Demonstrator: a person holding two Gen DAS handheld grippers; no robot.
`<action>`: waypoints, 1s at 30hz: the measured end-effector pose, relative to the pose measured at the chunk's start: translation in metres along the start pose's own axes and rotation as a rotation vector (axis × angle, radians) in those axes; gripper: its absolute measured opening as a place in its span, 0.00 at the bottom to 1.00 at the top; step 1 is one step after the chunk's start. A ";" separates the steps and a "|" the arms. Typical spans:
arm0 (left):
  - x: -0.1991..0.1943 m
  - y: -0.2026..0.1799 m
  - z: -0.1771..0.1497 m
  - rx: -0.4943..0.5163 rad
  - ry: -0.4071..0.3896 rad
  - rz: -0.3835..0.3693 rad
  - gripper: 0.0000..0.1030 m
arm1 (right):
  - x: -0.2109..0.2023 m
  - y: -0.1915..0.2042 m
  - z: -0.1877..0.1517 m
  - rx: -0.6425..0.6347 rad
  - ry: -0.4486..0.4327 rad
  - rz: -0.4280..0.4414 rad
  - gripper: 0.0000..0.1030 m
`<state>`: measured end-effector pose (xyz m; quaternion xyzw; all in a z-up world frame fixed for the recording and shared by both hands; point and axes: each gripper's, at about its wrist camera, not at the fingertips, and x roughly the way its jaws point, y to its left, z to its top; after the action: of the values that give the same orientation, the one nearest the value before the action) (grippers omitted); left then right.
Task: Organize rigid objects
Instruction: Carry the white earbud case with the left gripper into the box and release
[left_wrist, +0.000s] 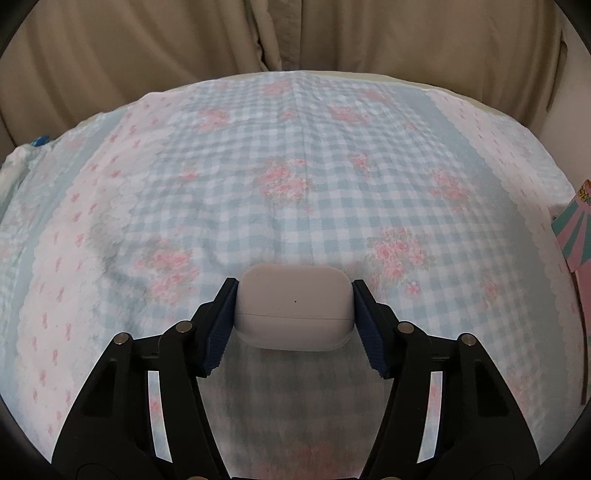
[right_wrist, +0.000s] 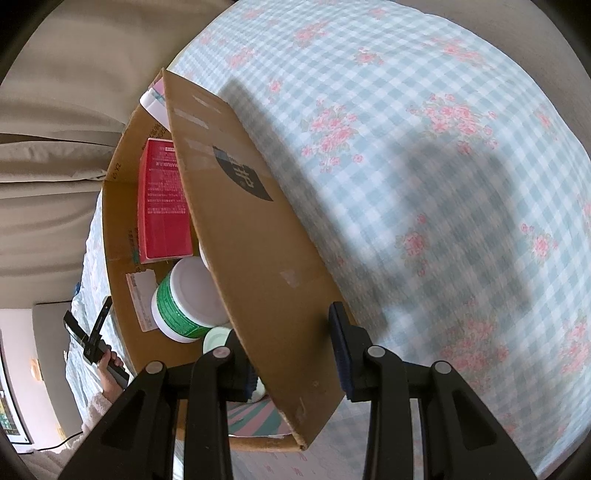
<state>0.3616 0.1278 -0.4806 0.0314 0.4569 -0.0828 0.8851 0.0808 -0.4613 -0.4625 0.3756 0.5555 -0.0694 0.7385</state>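
In the left wrist view my left gripper (left_wrist: 294, 295) is shut on a white earbud case (left_wrist: 293, 308) and holds it just above the checked floral cloth (left_wrist: 280, 173). In the right wrist view my right gripper (right_wrist: 286, 332) straddles the near wall of a cardboard box (right_wrist: 251, 236); one finger is inside the box, the other outside, and the jaws stand apart from the wall. Inside the box lie a red carton (right_wrist: 162, 203), a green-and-white jar (right_wrist: 184, 302) and a small pale lid (right_wrist: 216, 339).
A pink-and-teal striped card (left_wrist: 576, 236) shows at the right edge of the left wrist view. Beige curtains (left_wrist: 221, 48) hang behind the table. The other hand with its gripper (right_wrist: 96, 332) shows left of the box.
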 end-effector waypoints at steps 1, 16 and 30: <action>-0.004 0.000 -0.001 0.000 0.004 0.002 0.56 | 0.000 0.000 0.000 -0.001 -0.001 0.000 0.31; -0.114 -0.088 0.076 0.037 -0.037 -0.075 0.56 | -0.003 -0.002 -0.001 0.037 -0.008 -0.002 0.31; -0.162 -0.298 0.143 0.104 -0.066 -0.250 0.56 | 0.000 0.002 0.005 -0.017 0.027 -0.002 0.31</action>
<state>0.3317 -0.1647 -0.2597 0.0174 0.4230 -0.2172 0.8795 0.0858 -0.4631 -0.4616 0.3697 0.5666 -0.0603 0.7339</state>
